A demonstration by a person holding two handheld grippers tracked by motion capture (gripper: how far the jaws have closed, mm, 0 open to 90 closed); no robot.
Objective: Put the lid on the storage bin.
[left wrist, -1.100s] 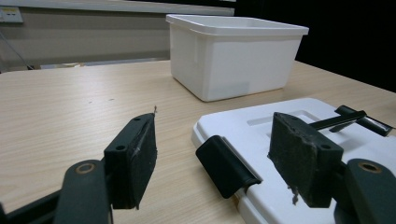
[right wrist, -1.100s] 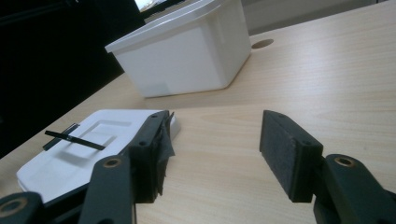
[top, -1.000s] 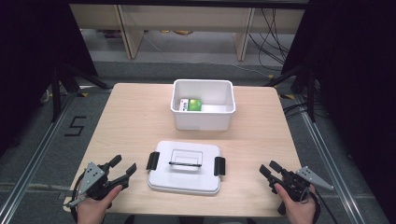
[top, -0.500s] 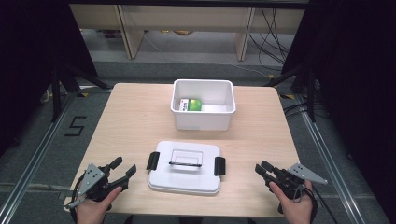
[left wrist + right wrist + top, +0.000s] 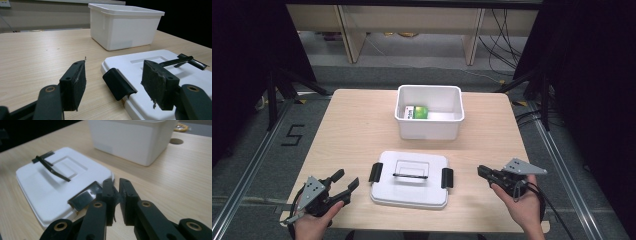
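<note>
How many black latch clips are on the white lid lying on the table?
2. One black plastic latch clip sits on the left end of the flat white plastic lid, beside the left gripper; the other black clip sits on its right end, facing the right gripper. None seems hidden.

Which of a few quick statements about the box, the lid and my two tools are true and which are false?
1. The lid sits on top of the white box. False: it lies flat on the table, nearer the person than the box, which is open.
2. The left tool has its jaws spread wide. True.
3. The right tool grips the lid's black side latch. False: its jaws are nearly closed on nothing, just short of the latch.
4. A green and white packet lies inside the box. True.
5. The lid's thin black handle runs across a recess in its top. True.
</note>
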